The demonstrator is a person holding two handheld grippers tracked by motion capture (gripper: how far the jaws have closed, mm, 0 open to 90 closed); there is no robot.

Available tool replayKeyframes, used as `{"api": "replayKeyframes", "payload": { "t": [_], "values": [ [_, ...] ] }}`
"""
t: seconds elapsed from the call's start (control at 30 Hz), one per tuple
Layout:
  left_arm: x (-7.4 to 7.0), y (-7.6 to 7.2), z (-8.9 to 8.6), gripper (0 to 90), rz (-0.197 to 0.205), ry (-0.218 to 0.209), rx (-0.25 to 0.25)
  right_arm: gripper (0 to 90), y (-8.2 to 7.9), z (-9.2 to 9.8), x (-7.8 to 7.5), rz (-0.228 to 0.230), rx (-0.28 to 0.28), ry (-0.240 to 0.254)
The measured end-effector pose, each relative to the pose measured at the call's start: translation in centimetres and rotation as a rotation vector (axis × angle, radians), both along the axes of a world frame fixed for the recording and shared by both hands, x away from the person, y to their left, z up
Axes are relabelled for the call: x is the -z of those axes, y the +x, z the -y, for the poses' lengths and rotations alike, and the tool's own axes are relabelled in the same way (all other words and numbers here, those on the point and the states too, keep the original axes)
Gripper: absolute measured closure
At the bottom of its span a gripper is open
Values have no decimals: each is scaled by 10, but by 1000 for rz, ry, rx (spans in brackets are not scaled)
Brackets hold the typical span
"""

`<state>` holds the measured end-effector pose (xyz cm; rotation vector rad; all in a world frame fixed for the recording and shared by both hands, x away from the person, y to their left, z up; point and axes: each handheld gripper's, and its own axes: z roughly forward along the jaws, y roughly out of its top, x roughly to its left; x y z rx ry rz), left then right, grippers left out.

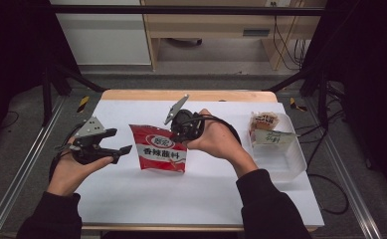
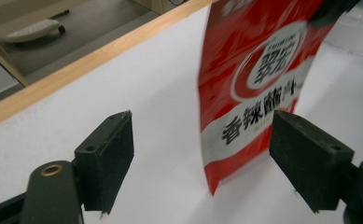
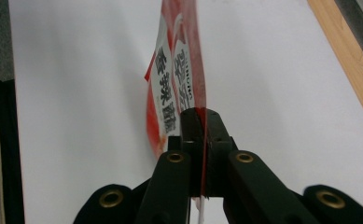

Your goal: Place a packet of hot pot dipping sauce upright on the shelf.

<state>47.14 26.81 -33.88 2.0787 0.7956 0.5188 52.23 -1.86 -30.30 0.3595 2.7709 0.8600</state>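
A red seasoning packet with a white band and black print hangs upright over the white table cover, held by its top right corner. My right gripper is shut on that corner. In the right gripper view the jaws pinch the packet's edge. My left gripper is open just left of the packet and not touching it. In the left gripper view its two pads stand wide apart, with the packet beyond them, nearer the right pad.
A clear plastic tub sits at the table's right side with two small packets at its far end. The table's wooden back edge runs behind the white cover. Metal frame rails flank the table.
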Motion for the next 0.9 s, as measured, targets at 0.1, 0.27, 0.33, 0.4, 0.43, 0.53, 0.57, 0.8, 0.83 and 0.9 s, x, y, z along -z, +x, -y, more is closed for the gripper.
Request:
{"api": "replayKeyframes", "payload": {
  "t": [0.1, 0.27, 0.33, 0.4, 0.43, 0.53, 0.57, 0.8, 0.83, 0.9],
  "values": [
    [7, 1, -2, 208, -9, 15, -13, 900, 1, 5, -5, 7, 12, -8],
    [18, 0, -4, 186, -16, 29, -34, 900, 3, 15, -10, 13, 35, -8],
    [24, 0, -4, 177, -24, 40, -40, 900, 4, 20, -12, 14, 47, -7],
    [29, -1, -3, 170, -29, 50, -42, 900, 4, 25, -14, 15, 57, -9],
    [33, -1, -3, 168, -33, 52, -42, 900, 4, 27, -15, 20, 56, -7],
    [41, -2, -2, 159, -42, 66, -42, 900, 3, 37, -18, 21, 67, -5],
    [43, -2, -3, 156, -43, 69, -43, 900, 3, 40, -18, 21, 69, -3],
    [54, -2, -4, 133, -65, 70, -52, 900, 2, 59, -19, 30, 94, 3],
    [56, -2, -4, 130, -68, 67, -53, 900, 1, 60, -19, 29, 97, 6],
    [60, -2, -4, 121, -80, 57, -52, 900, 1, 65, -19, 31, 104, 10]
  ]
}}
